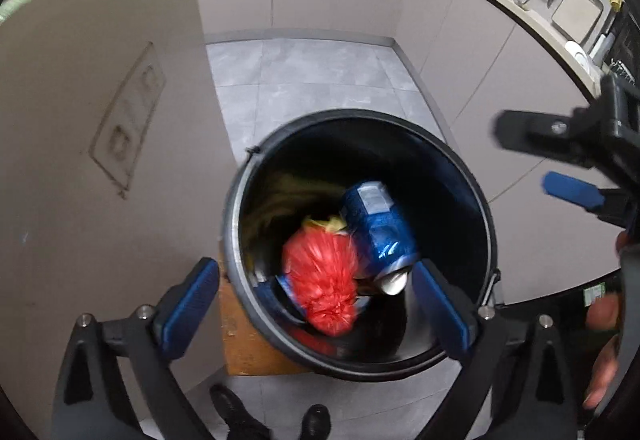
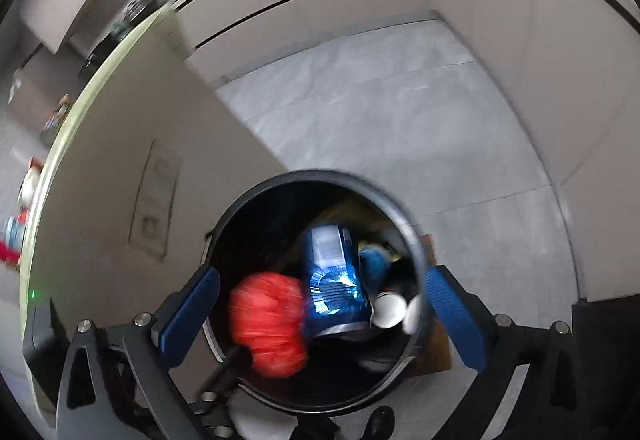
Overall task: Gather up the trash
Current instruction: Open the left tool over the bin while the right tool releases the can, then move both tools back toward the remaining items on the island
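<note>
A black round bin point(image 1: 360, 117) stands on the floor right below both grippers. In its mouth are a crumpled red plastic bag point(image 1: 320, 280) and a dented blue can point(image 1: 376, 228), both blurred and touching no pad. My left gripper point(image 1: 314, 300) hangs open over the bin's near rim, with nothing between its blue pads. The right gripper point(image 1: 538, 162) shows at the right edge, open too. In the right wrist view the right gripper point(image 2: 322, 314) stands open over the bin point(image 2: 320, 176), above the red bag point(image 2: 268, 320) and blue can point(image 2: 332, 280). A white cup point(image 2: 388, 308) lies deeper in the bin.
A tall beige cabinet side point(image 1: 100, 120) stands close on the left. Grey floor tiles point(image 1: 300, 72) run back to the kitchen cabinets. A brown board point(image 1: 248, 340) lies under the bin. The person's shoes point(image 1: 316, 420) are at the bottom, a hand point(image 1: 600, 320) at the right.
</note>
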